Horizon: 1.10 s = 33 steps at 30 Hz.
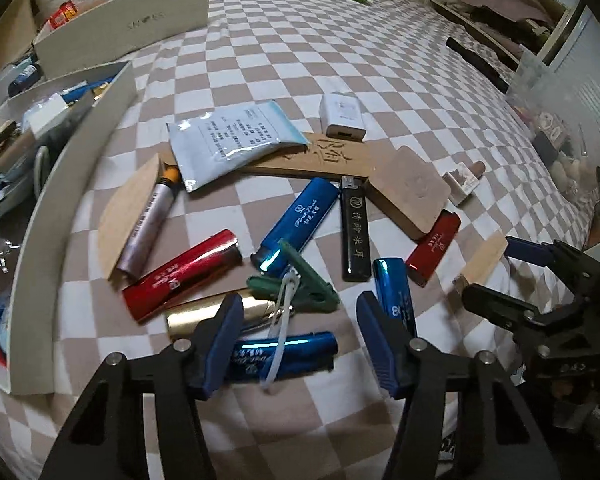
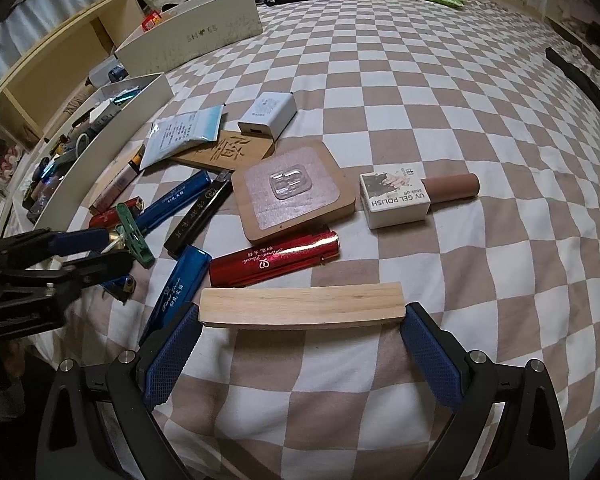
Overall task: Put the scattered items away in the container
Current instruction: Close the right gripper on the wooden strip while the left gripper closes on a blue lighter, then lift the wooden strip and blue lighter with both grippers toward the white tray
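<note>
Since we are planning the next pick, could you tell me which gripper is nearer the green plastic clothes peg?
Left. The left gripper sits just beside the peg; the right gripper straddles a wooden block, well away.

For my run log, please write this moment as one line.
left gripper: jaws open around blue lighter | right gripper: jaws shut on wooden block | container: partly filled

room light soft, a bit dim, bluish. bright shine streaks on red lighter [image 2: 274,259] and blue lighter [image 1: 294,216]. shadows faint, soft. both pictures round like fishbowl, checkered bedspread [image 2: 420,92] bends at edges, corners black. green clip [image 1: 300,284] a bit smeared, far things fuzzy.
</note>
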Each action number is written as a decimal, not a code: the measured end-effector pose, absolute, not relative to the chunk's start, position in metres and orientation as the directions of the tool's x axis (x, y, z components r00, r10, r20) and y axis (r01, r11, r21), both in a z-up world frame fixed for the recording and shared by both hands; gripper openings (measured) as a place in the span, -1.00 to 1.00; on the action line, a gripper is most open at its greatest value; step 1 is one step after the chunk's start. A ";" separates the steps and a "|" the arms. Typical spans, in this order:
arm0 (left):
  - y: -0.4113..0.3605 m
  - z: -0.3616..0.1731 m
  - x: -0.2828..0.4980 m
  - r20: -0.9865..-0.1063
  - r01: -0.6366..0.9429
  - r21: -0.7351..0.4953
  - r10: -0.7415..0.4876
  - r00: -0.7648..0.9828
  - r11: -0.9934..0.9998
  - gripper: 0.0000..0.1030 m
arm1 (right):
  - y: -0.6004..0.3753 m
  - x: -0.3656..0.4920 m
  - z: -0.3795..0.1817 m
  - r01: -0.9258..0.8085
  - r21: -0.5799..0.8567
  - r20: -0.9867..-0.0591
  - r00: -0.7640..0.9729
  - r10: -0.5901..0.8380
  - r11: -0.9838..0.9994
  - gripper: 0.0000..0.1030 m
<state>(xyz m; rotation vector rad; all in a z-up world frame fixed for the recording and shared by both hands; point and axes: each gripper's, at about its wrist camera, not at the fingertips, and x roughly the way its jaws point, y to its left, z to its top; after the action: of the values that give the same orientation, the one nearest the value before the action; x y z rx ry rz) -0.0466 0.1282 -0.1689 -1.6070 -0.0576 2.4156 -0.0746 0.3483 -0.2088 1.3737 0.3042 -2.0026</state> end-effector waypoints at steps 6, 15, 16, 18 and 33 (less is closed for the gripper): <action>0.128 -0.171 -0.062 -0.896 -0.192 -0.178 0.240 -0.373 -0.965 -0.29 | 0.349 -0.075 -0.209 0.646 0.184 -0.891 -0.208 -0.403 -0.741 0.93; 0.119 -0.158 -0.053 -0.881 -0.209 -0.203 0.272 -0.388 -0.957 -0.35 | 0.349 -0.075 -0.210 0.646 0.184 -0.891 -0.209 -0.403 -0.741 0.93; 0.117 -0.154 -0.052 -0.875 -0.206 -0.206 0.274 -0.399 -0.957 -0.37 | 0.349 -0.075 -0.210 0.646 0.184 -0.891 -0.208 -0.403 -0.741 0.93; 0.108 -0.142 -0.052 -0.856 -0.196 -0.219 0.285 -0.431 -0.956 -0.39 | 0.349 -0.075 -0.210 0.646 0.183 -0.891 -0.209 -0.402 -0.741 0.93; 0.065 -0.046 -0.034 -0.644 -0.244 -0.332 0.408 -0.647 -0.911 -0.41 | 0.345 -0.074 -0.210 0.645 0.167 -0.896 -0.217 -0.388 -0.746 0.93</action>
<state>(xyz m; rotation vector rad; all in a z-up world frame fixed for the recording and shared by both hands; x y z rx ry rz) -0.0342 0.0647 -0.0458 -1.0713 -0.3056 2.5445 -0.0740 0.3447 -0.2100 1.3785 0.3167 -2.0102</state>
